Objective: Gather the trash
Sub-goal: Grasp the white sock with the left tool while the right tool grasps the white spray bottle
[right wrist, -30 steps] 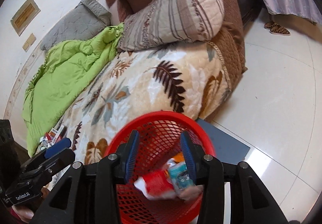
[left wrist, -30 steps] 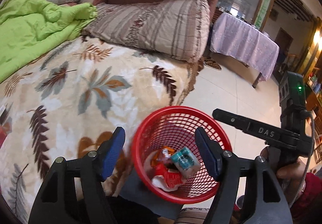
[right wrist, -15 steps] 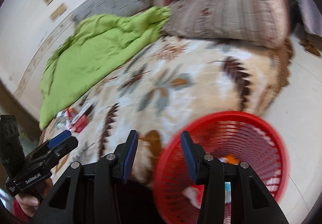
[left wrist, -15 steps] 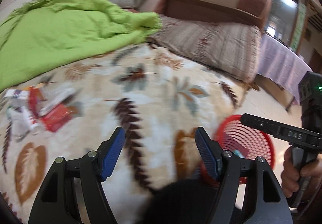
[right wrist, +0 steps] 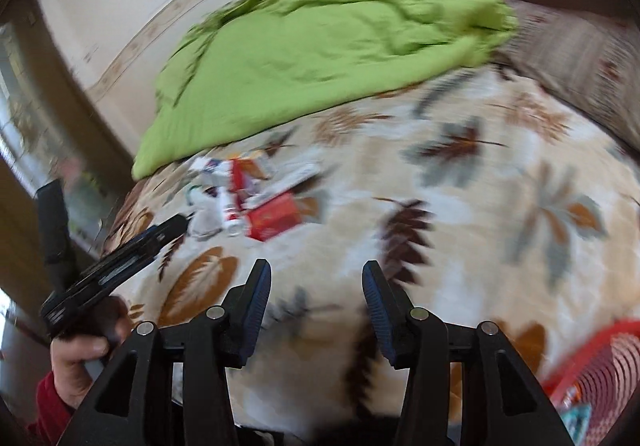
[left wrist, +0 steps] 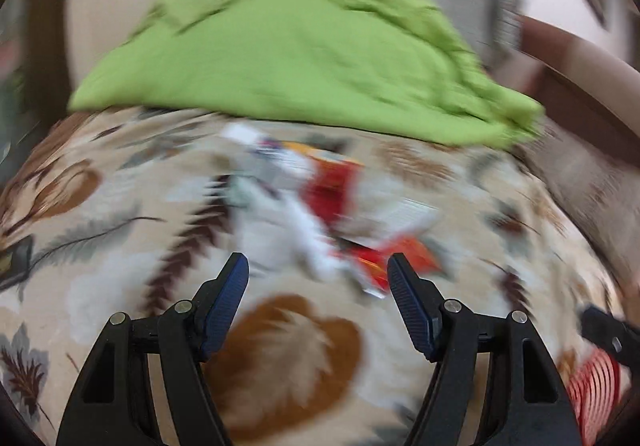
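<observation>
A heap of trash point(left wrist: 324, 201) lies on the leaf-patterned blanket point(left wrist: 120, 230): red and white wrappers and small packets, blurred by motion. My left gripper point(left wrist: 318, 272) hovers open just short of the heap, nothing between its blue pads. In the right wrist view the same heap point(right wrist: 256, 197) sits left of centre, farther off. My right gripper point(right wrist: 316, 282) is over bare blanket, its jaws opening and empty. The red mesh basket point(right wrist: 600, 362) with trash in it shows at the lower right, also as a sliver point(left wrist: 592, 382) in the left wrist view.
A crumpled green quilt point(left wrist: 304, 57) lies behind the heap. Striped pillows point(right wrist: 580, 69) and a brown sofa back point(left wrist: 580, 73) are at the right. A hand in a red sleeve point(right wrist: 76, 358) holds the left gripper's body. A wall runs behind the bed.
Both grippers swung left from above the red basket to the bed. The trash heap has come into view ahead; the basket has slid to the right edge.
</observation>
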`<state>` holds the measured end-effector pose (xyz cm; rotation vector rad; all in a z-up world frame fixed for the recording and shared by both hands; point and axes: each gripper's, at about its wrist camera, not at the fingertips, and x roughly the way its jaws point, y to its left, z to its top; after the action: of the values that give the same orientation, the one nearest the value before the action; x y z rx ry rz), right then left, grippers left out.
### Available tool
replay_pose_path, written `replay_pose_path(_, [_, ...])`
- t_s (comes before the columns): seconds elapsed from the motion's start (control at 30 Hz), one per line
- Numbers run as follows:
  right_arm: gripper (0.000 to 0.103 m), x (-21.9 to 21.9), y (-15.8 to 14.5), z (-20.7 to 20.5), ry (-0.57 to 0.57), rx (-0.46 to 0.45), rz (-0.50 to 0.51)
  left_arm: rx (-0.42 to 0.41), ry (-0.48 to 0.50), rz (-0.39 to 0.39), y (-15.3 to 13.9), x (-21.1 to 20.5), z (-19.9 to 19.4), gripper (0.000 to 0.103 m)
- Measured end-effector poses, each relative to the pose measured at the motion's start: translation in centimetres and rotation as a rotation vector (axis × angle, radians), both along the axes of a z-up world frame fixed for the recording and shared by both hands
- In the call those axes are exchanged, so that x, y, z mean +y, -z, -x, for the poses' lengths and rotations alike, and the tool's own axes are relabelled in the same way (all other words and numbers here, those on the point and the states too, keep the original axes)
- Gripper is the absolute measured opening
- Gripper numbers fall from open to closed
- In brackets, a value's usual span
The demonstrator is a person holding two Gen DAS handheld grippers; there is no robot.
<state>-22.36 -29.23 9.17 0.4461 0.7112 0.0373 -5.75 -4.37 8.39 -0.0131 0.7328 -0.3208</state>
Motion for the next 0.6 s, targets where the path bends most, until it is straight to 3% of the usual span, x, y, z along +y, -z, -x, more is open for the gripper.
replay_pose_path(0.1, [0.052, 1.8, 0.0, -2.8, -0.035, 0.002, 0.006, 0.055, -0.074, 0.018, 1.9, 1.6, -4.0, 0.071])
replay_pose_path(0.27, [0.052, 3.7, 1.1, -5.7, -0.06, 0.022, -0.046, 0.17, -0.088, 0.109, 5.4, 2.4, -8.7, 0.071])
replay_pose_path(0.37, [0.052, 4.5, 1.8, -6.6, -0.069, 0.034, -0.035, 0.243, -0.068, 0.147, 7.1, 2.1, -10.2, 0.058])
replay_pose_path(0.43, [0.052, 4.7, 2.0, -7.1, -0.074, 0.042, -0.026, 0.243, -0.064, 0.16, 7.6, 2.1, -10.8, 0.053])
replay_pose_path(0.47, [0.052, 4.8, 2.0, -7.4, -0.077, 0.043, -0.025, 0.234, -0.059, 0.148, 7.3, 2.1, -10.9, 0.036])
replay_pose_path(0.57, [0.052, 5.2, 2.1, -8.6, -0.081, 0.053, -0.026, 0.237, -0.073, 0.199, 6.5, 3.5, -10.8, 0.033])
replay_pose_path(0.6, [0.052, 5.5, 2.0, -9.3, -0.091, 0.052, -0.029, 0.219, -0.089, 0.183, 6.2, 3.9, -10.7, 0.033])
